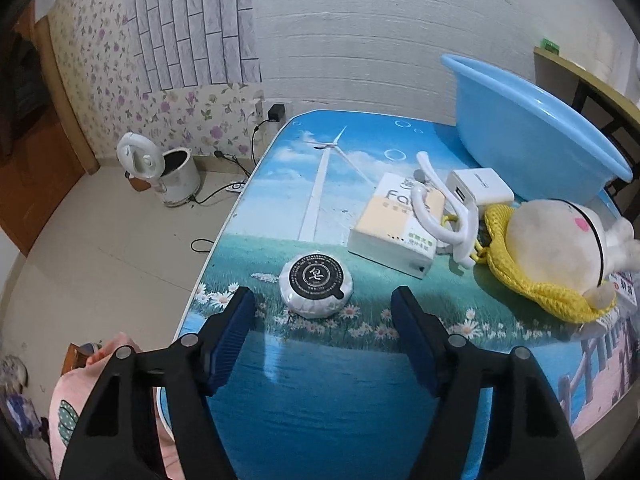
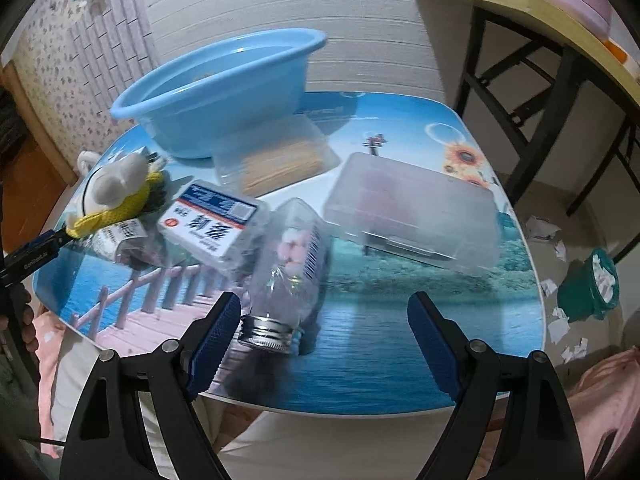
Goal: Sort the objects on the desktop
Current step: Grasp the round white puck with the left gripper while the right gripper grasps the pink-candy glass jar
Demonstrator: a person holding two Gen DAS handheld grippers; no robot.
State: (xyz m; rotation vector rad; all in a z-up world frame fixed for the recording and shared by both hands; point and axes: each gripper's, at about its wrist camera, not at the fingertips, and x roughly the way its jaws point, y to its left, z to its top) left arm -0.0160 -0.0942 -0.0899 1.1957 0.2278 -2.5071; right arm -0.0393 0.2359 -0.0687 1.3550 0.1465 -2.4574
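In the left wrist view my left gripper [image 1: 323,298] stands open over the table's near left part. A round white puck with a black label [image 1: 316,290] lies on the table right at its fingertips, untouched by the pads. Farther right are a tissue box [image 1: 394,228], a white charger [image 1: 478,186], a plush toy in yellow knit [image 1: 560,244] and a blue basin [image 1: 532,136]. In the right wrist view my right gripper [image 2: 325,300] is open. A clear bottle of pink sweets [image 2: 288,256] lies on its side between the fingers, its metal cap close to the left finger.
A labelled small box [image 2: 212,220], a clear plastic case [image 2: 412,212] and a box of sticks [image 2: 280,160] lie before the basin [image 2: 216,92]. On the floor are a kettle [image 1: 160,172] with cables, a green bin [image 2: 592,284] and paper scraps. A wooden side table [image 2: 520,12] stands at the right.
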